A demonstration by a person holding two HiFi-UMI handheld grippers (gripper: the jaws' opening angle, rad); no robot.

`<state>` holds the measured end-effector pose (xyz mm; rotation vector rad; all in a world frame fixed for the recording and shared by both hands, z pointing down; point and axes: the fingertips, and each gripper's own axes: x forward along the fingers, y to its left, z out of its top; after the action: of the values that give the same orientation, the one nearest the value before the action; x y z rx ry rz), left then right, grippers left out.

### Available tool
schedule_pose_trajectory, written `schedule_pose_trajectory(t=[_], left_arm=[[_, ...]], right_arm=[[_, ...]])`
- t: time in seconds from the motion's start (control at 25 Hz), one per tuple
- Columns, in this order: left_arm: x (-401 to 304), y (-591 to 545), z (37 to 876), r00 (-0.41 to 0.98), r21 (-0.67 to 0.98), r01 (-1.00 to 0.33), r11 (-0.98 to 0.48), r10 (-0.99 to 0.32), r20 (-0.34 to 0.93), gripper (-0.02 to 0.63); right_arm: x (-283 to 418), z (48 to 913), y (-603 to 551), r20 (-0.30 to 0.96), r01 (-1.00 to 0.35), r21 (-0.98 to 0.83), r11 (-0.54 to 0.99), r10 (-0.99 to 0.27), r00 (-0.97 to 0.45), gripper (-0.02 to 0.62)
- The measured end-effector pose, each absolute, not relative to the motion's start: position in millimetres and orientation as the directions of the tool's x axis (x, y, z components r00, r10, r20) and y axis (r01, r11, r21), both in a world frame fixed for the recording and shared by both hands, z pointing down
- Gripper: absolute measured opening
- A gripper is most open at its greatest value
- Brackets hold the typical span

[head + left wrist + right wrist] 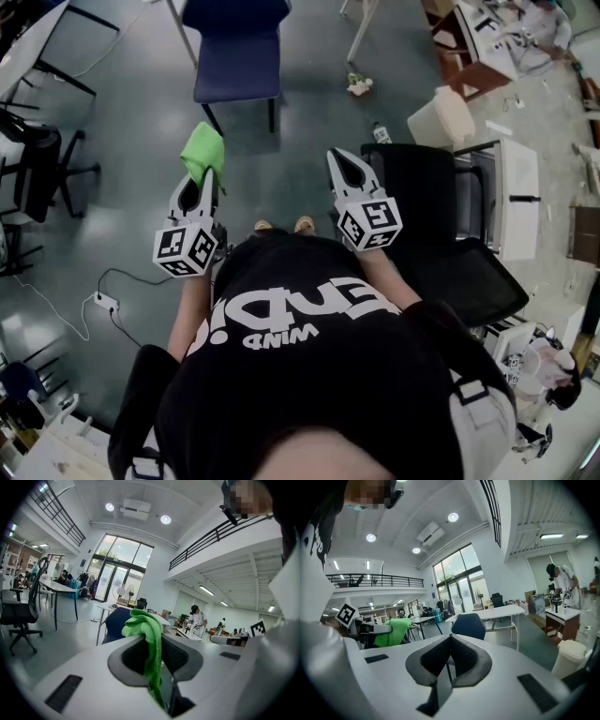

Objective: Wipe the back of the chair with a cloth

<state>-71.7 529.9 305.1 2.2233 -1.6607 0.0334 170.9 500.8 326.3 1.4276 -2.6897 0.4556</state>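
My left gripper (207, 180) is shut on a green cloth (203, 150), which bunches up above the jaw tips. In the left gripper view the green cloth (143, 623) hangs down between the jaws of the left gripper (151, 641). My right gripper (339, 161) is shut with nothing in it; its tips meet in the right gripper view (450, 637). A blue chair (238, 52) stands on the floor straight ahead, beyond both grippers, and also shows as the blue chair (469, 625) past the right jaws. The green cloth (393, 631) appears at the left there.
A black office chair (441, 234) stands close at my right, beside a white bin (442, 114). Another black office chair (22, 606) and tables (58, 588) stand at the left. A cable and power strip (103, 300) lie on the floor. People work at benches in the distance.
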Motion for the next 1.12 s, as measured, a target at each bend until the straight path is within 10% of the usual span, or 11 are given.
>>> schedule_pose_trajectory(t=[1.12], left_arm=[[-141.9,479.3,314.3,0.329,0.285,-0.92,-0.27,-0.926,0.184,0.071]], right_arm=[[105.8,347.3,447.1,0.201,-0.857,-0.234,0.459,-0.84,-0.504,-0.005]])
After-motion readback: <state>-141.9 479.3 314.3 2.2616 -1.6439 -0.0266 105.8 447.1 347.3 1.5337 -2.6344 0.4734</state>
